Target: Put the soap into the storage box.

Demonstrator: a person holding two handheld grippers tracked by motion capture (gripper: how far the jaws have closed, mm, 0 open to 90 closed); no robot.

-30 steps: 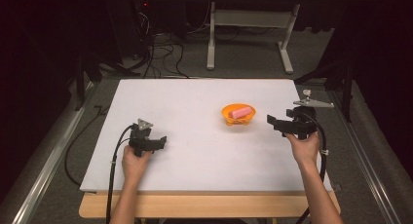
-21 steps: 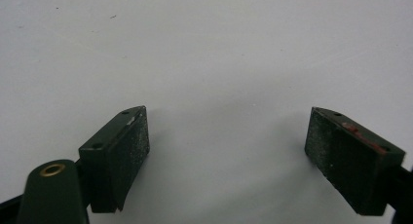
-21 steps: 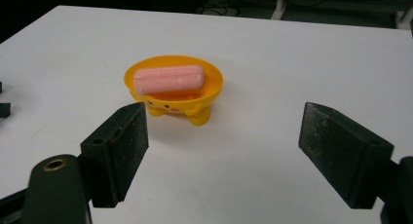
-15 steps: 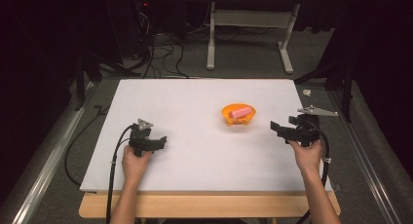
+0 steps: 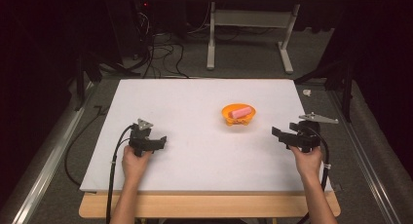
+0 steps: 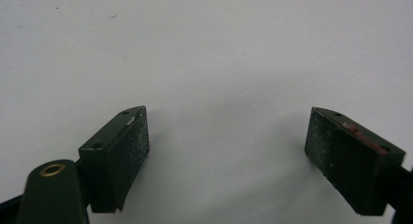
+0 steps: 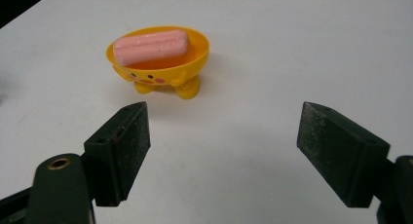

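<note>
A small orange bowl (image 5: 238, 116) (image 7: 195, 53) with a duck face and little feet stands on the white table (image 5: 195, 102), right of centre. A pink bar (image 5: 241, 112) (image 7: 151, 45) lies inside it. My right gripper (image 5: 280, 134) (image 7: 221, 146) is open at the table's right side, below and right of the bowl, its jaws wide apart and pointing toward it. At the left front my left gripper (image 5: 159, 142) (image 6: 226, 141) is open too, low over bare white table with nothing between its jaws.
A grey metal bracket (image 5: 319, 118) lies off the table's right edge, and a small white scrap (image 5: 307, 92) sits further back. Cables and a white table frame (image 5: 248, 39) stand on the floor beyond. Metal rails run along both sides.
My right gripper has drawn back toward the person and slightly down the table's right side, away from the bowl. The left gripper has stayed put.
</note>
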